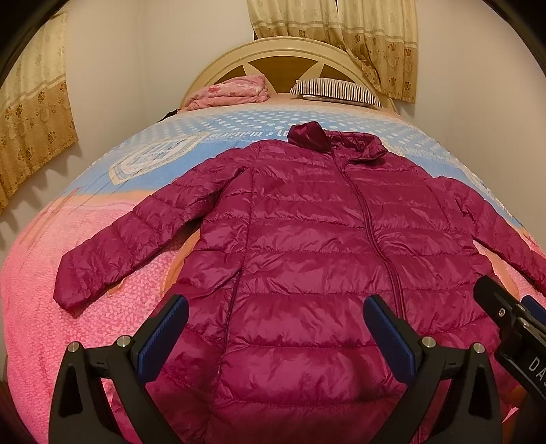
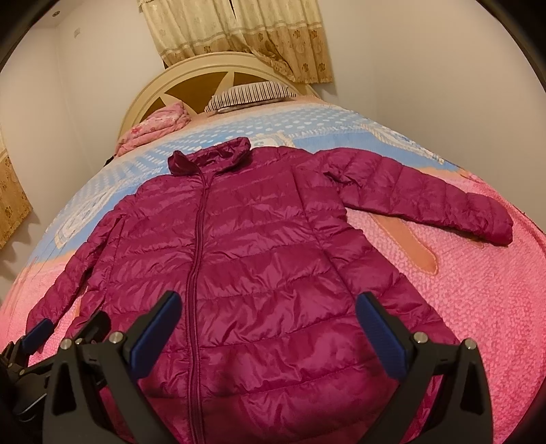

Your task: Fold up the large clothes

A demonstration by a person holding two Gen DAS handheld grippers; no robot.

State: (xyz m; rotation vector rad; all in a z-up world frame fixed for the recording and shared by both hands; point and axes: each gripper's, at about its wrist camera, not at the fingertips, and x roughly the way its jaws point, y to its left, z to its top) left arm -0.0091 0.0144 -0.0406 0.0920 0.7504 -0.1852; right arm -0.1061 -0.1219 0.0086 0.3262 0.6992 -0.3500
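Note:
A magenta quilted puffer jacket (image 1: 307,246) (image 2: 245,259) lies flat on the bed, front up, zipped, collar toward the headboard, both sleeves spread outward. My left gripper (image 1: 276,307) hovers open above the jacket's lower left part near the hem, with nothing between its blue pads. My right gripper (image 2: 269,304) is open too, above the lower right part of the jacket, right of the zipper. In the left wrist view the right gripper (image 1: 512,324) shows at the right edge; in the right wrist view the left gripper (image 2: 61,328) shows at the lower left.
The bed (image 1: 68,307) carries a pink and light-blue bedspread. A folded pink blanket (image 1: 232,92) and a striped pillow (image 1: 338,90) lie by the curved headboard (image 1: 283,51). Curtains (image 1: 341,30) hang behind it, and walls stand close on both sides.

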